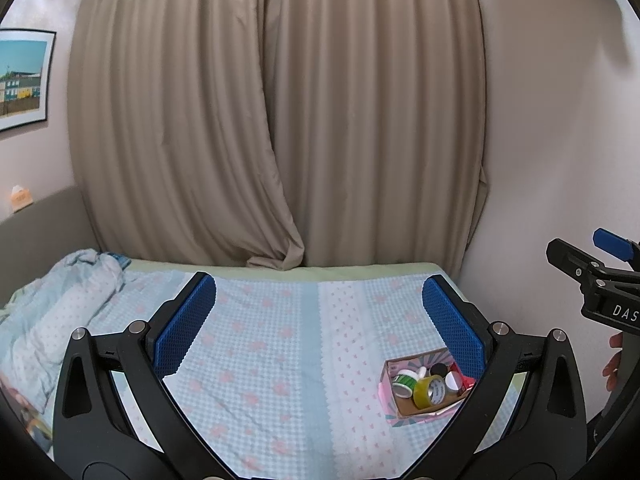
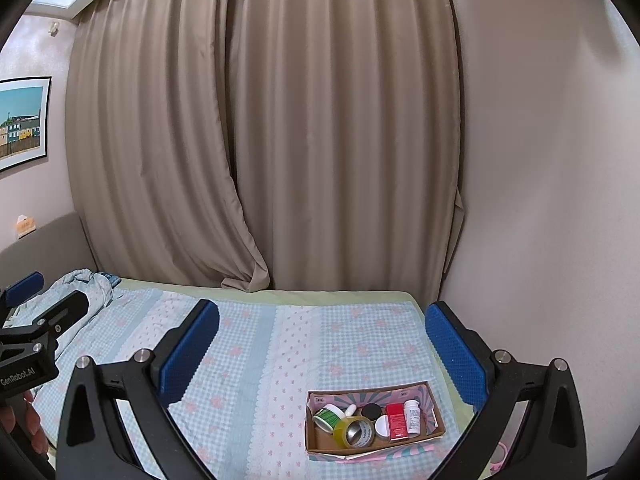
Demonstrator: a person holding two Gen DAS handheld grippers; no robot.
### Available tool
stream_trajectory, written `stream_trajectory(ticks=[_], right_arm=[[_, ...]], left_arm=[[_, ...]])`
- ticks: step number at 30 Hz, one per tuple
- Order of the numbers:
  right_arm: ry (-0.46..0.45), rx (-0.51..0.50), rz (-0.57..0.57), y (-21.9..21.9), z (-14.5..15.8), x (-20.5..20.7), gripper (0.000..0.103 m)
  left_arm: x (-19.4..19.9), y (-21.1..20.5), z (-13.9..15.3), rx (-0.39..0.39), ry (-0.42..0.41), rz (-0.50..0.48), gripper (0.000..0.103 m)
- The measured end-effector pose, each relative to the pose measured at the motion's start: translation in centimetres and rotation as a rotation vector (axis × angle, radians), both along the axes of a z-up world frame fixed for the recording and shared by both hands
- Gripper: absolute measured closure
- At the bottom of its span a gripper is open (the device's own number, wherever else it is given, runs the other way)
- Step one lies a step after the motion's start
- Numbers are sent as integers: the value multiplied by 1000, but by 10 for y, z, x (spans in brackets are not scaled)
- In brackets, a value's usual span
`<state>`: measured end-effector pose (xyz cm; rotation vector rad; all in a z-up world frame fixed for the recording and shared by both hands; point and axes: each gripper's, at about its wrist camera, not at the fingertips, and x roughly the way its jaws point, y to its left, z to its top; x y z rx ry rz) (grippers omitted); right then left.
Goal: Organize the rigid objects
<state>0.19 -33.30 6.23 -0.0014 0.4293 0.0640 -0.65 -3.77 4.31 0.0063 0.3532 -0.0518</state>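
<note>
Tongs in both hands hang above a bed (image 2: 248,360) covered in a blue checked sheet with pink flowers; the left tongs (image 1: 320,320) and the right tongs (image 2: 322,344) each stand wide apart and hold nothing. The task's things all sit in one shallow cardboard box (image 2: 438,420) near the bed's right edge, toward the near corner, below and slightly right of the right tongs. Inside the box, along its left side, lie a green-and-white tape roll (image 2: 329,416) and a yellowish tape roll (image 2: 356,432), touching each other. Beside them are a small white cap (image 2: 351,410), a black round lid (image 2: 371,411) and a white round lid (image 2: 383,427). Further right lie a red packet (image 2: 397,421) and a white bottle (image 2: 413,417), side by side. Everything appears gathered already, so the step in hand is likely a final check or a tidy. Any pick is best made from above with the right tongs, closing across one item and clear of its close neighbours.
</note>
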Motion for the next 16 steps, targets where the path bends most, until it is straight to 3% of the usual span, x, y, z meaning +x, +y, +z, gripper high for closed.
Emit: stream_trajectory(ticks=[11, 16], right_arm=[[-2, 1, -4, 1, -1, 1, 0], [7, -3, -7, 3, -3, 3, 0]], left_arm=[[5, -1, 2, 13, -15, 45, 0], [9, 4, 0, -8, -5, 13, 0]])
